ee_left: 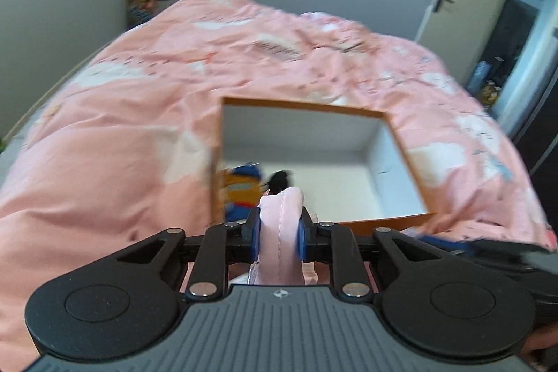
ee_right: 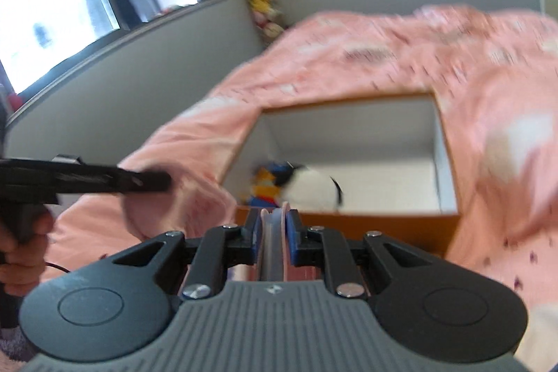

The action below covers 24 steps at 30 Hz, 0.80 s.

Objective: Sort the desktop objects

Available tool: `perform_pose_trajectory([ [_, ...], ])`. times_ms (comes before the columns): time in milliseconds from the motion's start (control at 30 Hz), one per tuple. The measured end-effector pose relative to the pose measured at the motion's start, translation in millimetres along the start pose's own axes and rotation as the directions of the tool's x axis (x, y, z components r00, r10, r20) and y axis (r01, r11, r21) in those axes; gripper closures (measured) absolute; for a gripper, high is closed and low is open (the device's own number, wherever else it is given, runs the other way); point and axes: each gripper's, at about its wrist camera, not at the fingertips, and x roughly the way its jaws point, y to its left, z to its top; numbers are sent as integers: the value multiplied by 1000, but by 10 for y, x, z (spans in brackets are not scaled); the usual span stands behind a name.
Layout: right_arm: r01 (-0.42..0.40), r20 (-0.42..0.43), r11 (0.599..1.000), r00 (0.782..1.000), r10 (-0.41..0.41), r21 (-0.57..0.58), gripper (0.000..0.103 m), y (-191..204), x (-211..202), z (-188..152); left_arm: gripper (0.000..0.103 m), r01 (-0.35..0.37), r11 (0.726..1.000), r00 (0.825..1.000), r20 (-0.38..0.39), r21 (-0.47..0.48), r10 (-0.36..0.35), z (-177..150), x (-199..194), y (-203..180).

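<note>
Pink cloth (ee_left: 280, 225) is being pinched by the left gripper (ee_left: 279, 227) and a thin pink-rimmed piece (ee_right: 273, 225) by the right gripper (ee_right: 273, 229), both nearing the box (ee_right: 348, 101), already holding two toys.

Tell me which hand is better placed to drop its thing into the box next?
Probably the right. Its gripper pinches a pink item at the box edge. The left gripper holds pink fabric nearer a corner.
</note>
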Motion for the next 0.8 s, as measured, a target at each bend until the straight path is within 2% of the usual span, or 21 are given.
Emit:
perform_pose_trajectory([
  [133,10,-46,996,999,-6,89,86,-250,105,-72,81,57,996,998,-32,71,-54,-64,169,-305],
  [233,13,-59,989,998,-5,147,86,-414,181,-105,81,89,992,992,-92,89,-81,-164,361,-449],
  [433,33,-103,970,995,-8,241,86,-707,349,-123,81,87,992,983,-169,90,-70,-330,641,-532],
  [533,48,-154,963,988,-6,267,86,-799,450,-194,81,67,992,985,-164,106,-49,-368,680,-535],
  [667,59,-206,956,979,1,287,84,-896,504,-273,81,77,989,982,-180,125,-53,-379,713,-579],
  [800,111,-232,956,971,-48,270,82,-952,458,-284,80,79,989,982,-182,126,-55,-369,715,-581],
])
